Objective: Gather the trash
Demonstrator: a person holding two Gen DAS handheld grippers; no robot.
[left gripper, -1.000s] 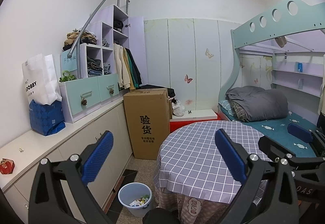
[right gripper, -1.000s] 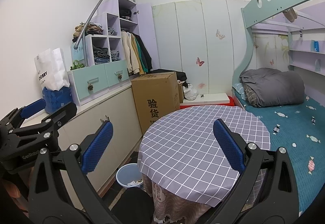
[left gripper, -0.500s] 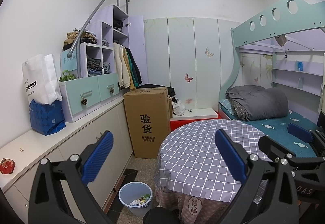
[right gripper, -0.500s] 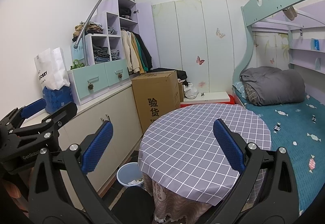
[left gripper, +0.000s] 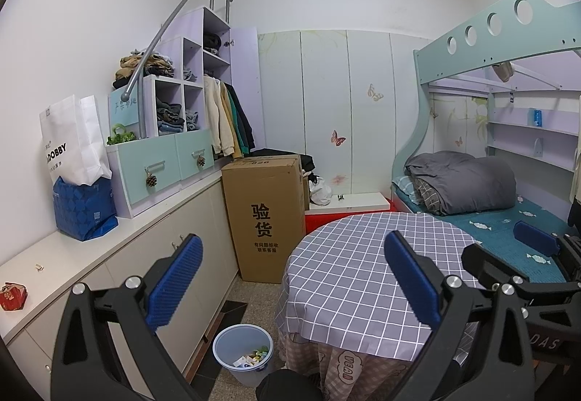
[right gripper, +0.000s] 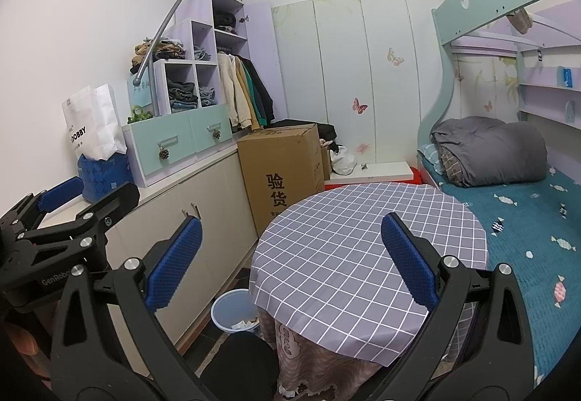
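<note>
Nearest to us, our left gripper (left gripper: 290, 277) and our right gripper (right gripper: 287, 259) both hang with their blue pads spread wide and nothing between them, framed just as they were a second ago; almost nothing has changed, only the round table (left gripper: 363, 277) sitting a touch lower in the left view. That table, under a grey checked cloth, fills the space ahead of both grippers and its draped edge hides part of the bin from the right. The task's thing, a pale blue trash bin (left gripper: 242, 353) holding a few scraps, stands on the floor between the table and the low cabinets, below and between our left pads. On the white counter (left gripper: 72, 255) to the left lie a small red packet (left gripper: 12, 295) and, farther along, a blue bag (left gripper: 83, 208) with a white paper bag (left gripper: 72, 143) standing in it. Beyond the table a tall cardboard box (left gripper: 267, 212) stands against the cabinets, a folded grey quilt (left gripper: 464, 183) lies on the bunk bed, and shelves of clothes climb the far wall.
</note>
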